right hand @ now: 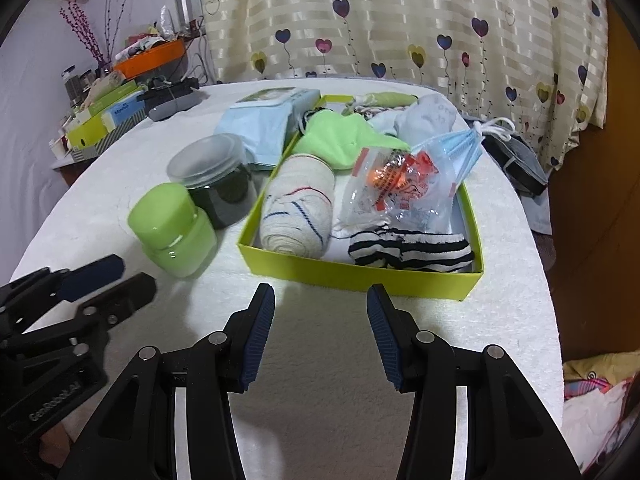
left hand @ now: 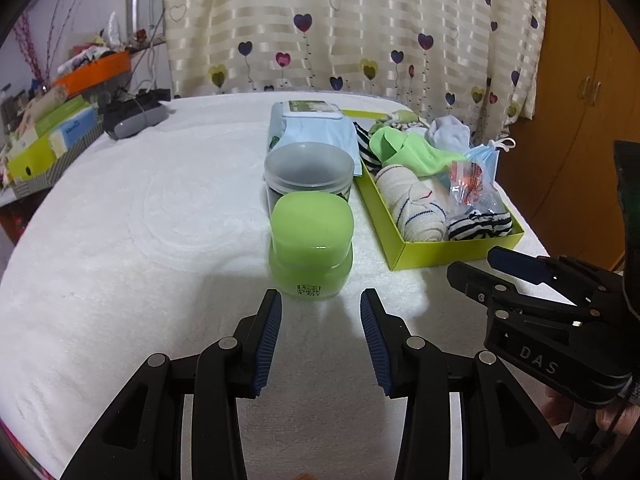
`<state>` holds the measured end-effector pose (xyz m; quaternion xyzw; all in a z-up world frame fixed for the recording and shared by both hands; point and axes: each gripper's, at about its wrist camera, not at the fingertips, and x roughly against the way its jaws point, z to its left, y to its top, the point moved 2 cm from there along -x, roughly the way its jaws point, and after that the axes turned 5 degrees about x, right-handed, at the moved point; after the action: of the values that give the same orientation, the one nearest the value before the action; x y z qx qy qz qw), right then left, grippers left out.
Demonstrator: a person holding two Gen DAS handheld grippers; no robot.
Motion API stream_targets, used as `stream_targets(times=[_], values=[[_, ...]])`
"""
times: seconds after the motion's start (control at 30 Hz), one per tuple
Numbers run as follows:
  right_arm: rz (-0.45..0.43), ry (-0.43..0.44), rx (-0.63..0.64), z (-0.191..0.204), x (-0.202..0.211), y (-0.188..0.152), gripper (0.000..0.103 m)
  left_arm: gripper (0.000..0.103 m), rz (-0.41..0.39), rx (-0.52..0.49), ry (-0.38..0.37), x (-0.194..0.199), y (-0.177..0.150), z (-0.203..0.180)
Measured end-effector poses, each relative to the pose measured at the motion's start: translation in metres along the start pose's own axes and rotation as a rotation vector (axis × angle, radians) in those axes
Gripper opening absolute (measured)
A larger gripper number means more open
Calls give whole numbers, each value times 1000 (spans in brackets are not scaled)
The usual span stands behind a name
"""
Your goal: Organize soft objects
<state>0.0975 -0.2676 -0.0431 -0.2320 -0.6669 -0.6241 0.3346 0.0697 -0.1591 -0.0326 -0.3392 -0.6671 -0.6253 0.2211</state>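
Both sets of jaws stand apart and hold nothing. The left gripper (left hand: 320,300) hovers over the white towel-covered table (left hand: 140,220), its tips just short of a green jar (left hand: 311,246). The right gripper (right hand: 321,296) hovers beside it, aimed at the near wall of a yellow-green box (right hand: 360,276).

The soft things are already gathered in that box. A rolled cream cloth with thin coloured stripes (right hand: 298,208) lies along its left side. A black-and-white striped sock (right hand: 408,254) sits at the near right corner. Above these rest a clear plastic bag with something orange inside (right hand: 394,188), a bright green cloth (right hand: 344,140), a blue face mask (right hand: 460,144) hanging over the right rim, and a pale bundled cloth (right hand: 428,116) at the far end.

Left of the box, in a line running away from the grippers, stand the green jar, a clear-lidded dark jar (right hand: 212,176) and a pale blue packet (right hand: 260,128).

Judging by this, the sorting looks nearly finished. A sensible next step would be tucking the overhanging mask inside. To do that well, the right gripper should approach from above, pinch the mask's body rather than its loops, and avoid dragging the plastic bag or tipping the light box.
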Motion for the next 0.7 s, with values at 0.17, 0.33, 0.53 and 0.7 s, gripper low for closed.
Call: stream_targets(times=[0.17,0.33,0.53,0.7], values=[[-3,-12,-12,-5,-8,1,49,40,1,-14,14,0,0,-3],[33,-12,-27,-7,-20,-5,50,40,5,-16,18,-1,-1,-3],[53,-18,-56,-12,-27,-3,50,40,18,-22,17,-5,-2,-5],[65,-37,-11,-5,-32,-1,62,40,25,-26,18,-6,-4,-7]])
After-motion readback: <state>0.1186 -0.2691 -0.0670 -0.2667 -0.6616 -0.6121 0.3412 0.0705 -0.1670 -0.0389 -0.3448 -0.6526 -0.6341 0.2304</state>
